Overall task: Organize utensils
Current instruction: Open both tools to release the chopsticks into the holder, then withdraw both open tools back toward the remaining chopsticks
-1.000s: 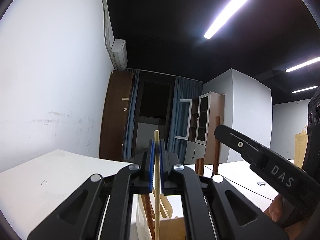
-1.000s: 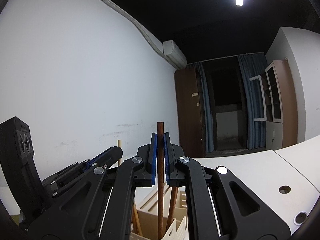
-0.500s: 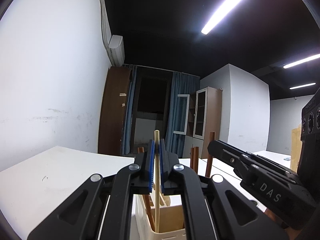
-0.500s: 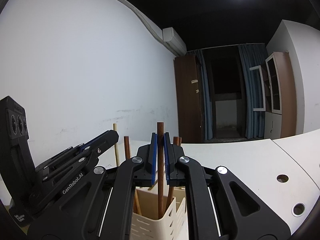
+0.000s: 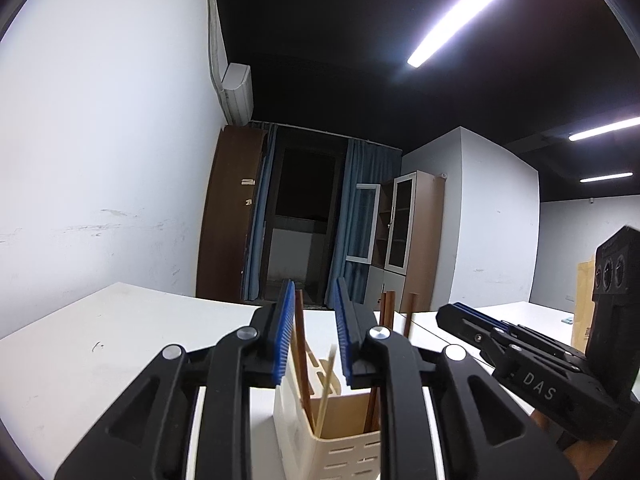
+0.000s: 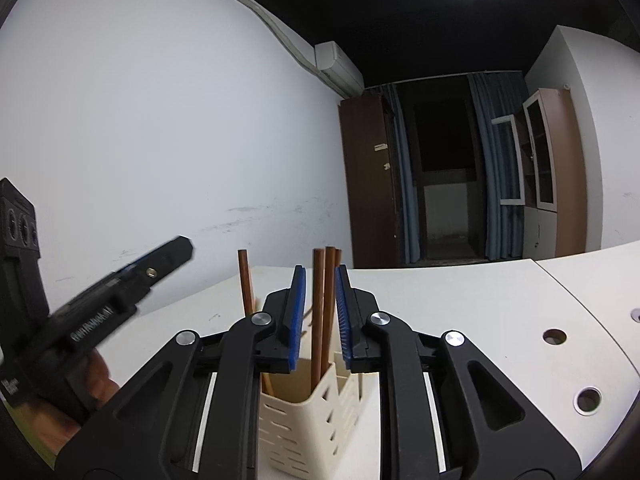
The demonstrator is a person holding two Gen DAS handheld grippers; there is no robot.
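- left gripper [image 5: 313,332]: jaws have just been opening, now a narrow gap. Pale chopstick [image 5: 327,384] sits loose between the blue pads, touching neither, leaning inside the cream utensil holder [image 5: 344,450]. Looks like a release: stick dropped in, holder wall takes the weight.
- right gripper [image 6: 320,316]: jaws have just been opening too, gap also narrow. Dark brown chopstick [image 6: 318,312] stands near-upright between the pads without contact, lower end down in the holder [image 6: 304,424].
- Both grippers point level over the holder rim, so the sticks go in vertically and stay upright on release.
- Other brown chopsticks [image 6: 245,284] already stand in the holder; which compartment each occupies, can't tell.
- Holder stands on the white table [image 6: 460,304], right below both grippers.
- Judgement: placing step basically done. Next, back out straight; snagging a stick could tip the light holder.
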